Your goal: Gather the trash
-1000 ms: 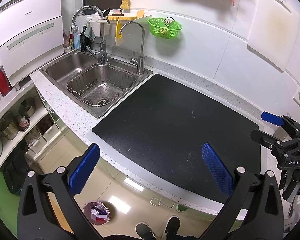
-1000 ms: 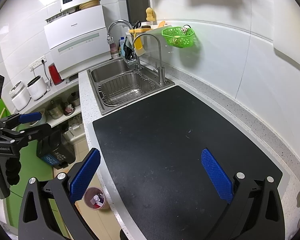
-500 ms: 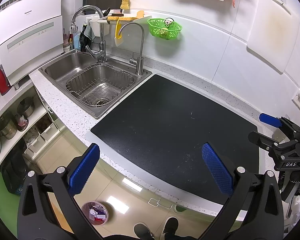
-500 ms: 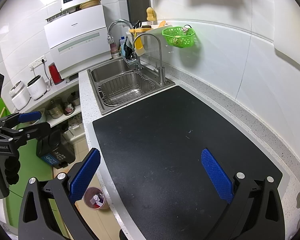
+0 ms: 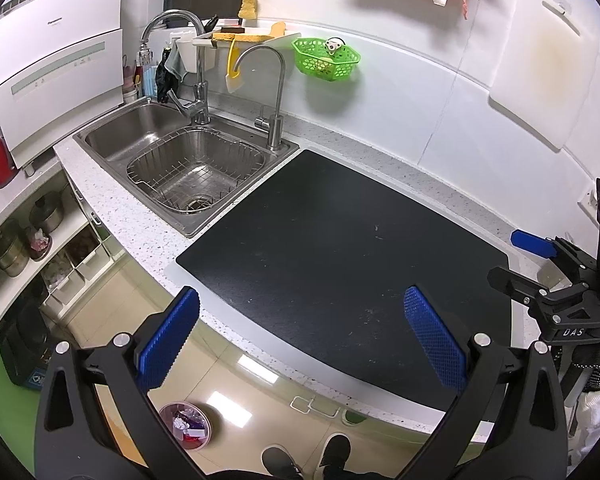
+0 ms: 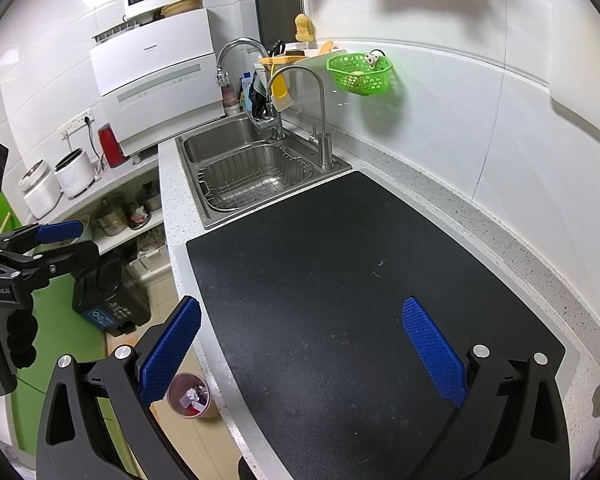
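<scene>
A small round trash bin (image 5: pixel 185 426) stands on the floor below the counter edge, with crumpled paper and wrappers inside; the right wrist view shows the bin (image 6: pixel 190 396) too. My left gripper (image 5: pixel 300 336) is open and holds nothing, hovering over the near edge of the black mat (image 5: pixel 340 248). My right gripper (image 6: pixel 302 348) is open and holds nothing, above the mat (image 6: pixel 340 280). Only tiny flecks (image 6: pixel 378 268) lie on the mat. Each gripper appears in the other's view: the right gripper (image 5: pixel 512 260) at the right edge, the left gripper (image 6: pixel 82 238) at the left edge.
A steel sink (image 5: pixel 188 168) with a wire basket and two taps sits left of the mat. A green basket (image 5: pixel 326 58) hangs on the tiled wall. A white dishwasher (image 5: pixel 56 64) stands far left. Shelves with pots (image 5: pixel 16 240) lie below. A person's shoes (image 5: pixel 304 458) show on the floor.
The left wrist view has drifted slightly, so the sink sits a little lower in frame. Both grippers stay open and hold nothing.
</scene>
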Motion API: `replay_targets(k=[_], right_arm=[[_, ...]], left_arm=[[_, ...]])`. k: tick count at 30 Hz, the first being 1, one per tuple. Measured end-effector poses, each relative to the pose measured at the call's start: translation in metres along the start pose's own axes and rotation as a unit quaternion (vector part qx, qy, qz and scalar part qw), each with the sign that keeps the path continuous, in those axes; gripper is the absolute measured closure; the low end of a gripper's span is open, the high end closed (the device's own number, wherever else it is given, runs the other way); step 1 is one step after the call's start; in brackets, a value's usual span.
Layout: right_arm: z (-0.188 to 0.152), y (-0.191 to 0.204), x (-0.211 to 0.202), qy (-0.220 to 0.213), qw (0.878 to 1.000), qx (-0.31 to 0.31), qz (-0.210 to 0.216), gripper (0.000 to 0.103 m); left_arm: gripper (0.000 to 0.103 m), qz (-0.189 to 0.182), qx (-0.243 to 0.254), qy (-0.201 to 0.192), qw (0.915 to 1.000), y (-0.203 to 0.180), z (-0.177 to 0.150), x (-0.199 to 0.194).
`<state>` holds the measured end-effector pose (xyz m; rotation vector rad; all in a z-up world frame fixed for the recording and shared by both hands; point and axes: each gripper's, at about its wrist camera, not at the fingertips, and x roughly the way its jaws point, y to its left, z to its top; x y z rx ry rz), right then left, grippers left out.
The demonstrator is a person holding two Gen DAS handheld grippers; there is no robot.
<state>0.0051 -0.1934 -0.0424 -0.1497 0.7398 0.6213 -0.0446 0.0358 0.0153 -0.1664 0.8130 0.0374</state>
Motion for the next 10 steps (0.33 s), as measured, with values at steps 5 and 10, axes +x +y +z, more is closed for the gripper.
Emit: replay_targets(k=[5, 10], right_arm=[[-0.0005, 0.0005, -0.0006, 0.0, 1.0, 0.0, 0.0, 0.006], [0.0009, 0.0003, 0.0003, -0.001, 1.0, -0.001, 0.0, 0.006]], left_arm=[[0.003, -0.002, -0.002, -0.001, 1.0, -0.0025, 0.0015, 0.0019], [0.003, -0.001, 0.004, -0.002, 1.0, -0.0075, 0.003, 0.004]])
